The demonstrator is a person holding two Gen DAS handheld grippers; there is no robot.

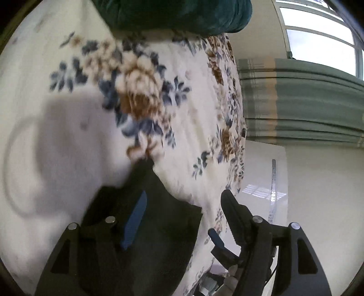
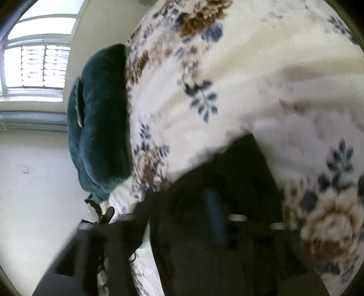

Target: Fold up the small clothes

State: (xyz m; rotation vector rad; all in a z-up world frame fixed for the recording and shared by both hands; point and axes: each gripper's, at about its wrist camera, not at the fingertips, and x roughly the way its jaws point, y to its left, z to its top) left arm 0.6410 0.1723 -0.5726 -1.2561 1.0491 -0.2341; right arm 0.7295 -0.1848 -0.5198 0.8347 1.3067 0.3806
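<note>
A black garment (image 1: 159, 218) hangs over my left gripper (image 1: 184, 195), draped on the left finger and its blue pad (image 1: 134, 220). The right finger (image 1: 234, 211) stands well apart from it, so the jaws are open. In the right wrist view, the same black garment (image 2: 227, 182) covers most of my right gripper (image 2: 182, 205); a blue pad (image 2: 215, 218) shows through the blur, and the jaw state is unclear. Both grippers are above a cream floral blanket (image 1: 159, 91).
A dark green cushion (image 1: 177, 16) lies at the blanket's far end, also in the right wrist view (image 2: 102, 127). A green curtain (image 1: 302, 102) and a window (image 1: 318, 38) are beyond the bed edge. Pale floor (image 1: 318, 182) lies beside the bed.
</note>
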